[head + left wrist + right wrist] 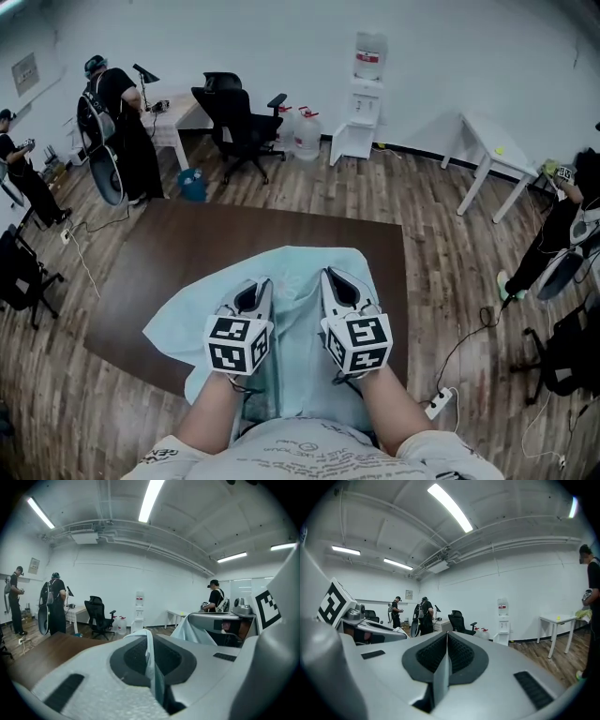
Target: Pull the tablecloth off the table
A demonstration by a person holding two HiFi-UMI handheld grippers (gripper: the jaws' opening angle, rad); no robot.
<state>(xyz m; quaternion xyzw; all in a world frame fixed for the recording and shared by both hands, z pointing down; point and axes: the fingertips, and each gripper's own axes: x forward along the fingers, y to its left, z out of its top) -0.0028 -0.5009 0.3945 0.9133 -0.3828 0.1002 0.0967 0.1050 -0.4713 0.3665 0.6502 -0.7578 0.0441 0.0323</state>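
No text is legible; the print on the person's shirt (309, 459) is too blurred.

**Room behind the work**

A water dispenser (367, 89) stands at the far wall, with water jugs (302, 133) and a black office chair (236, 117) to its left. A white table (492, 150) stands at right. A blue bin (193, 184) sits on the wooden floor (441, 253) beside a person in black (117, 122). A power strip (439, 403) lies at lower right.
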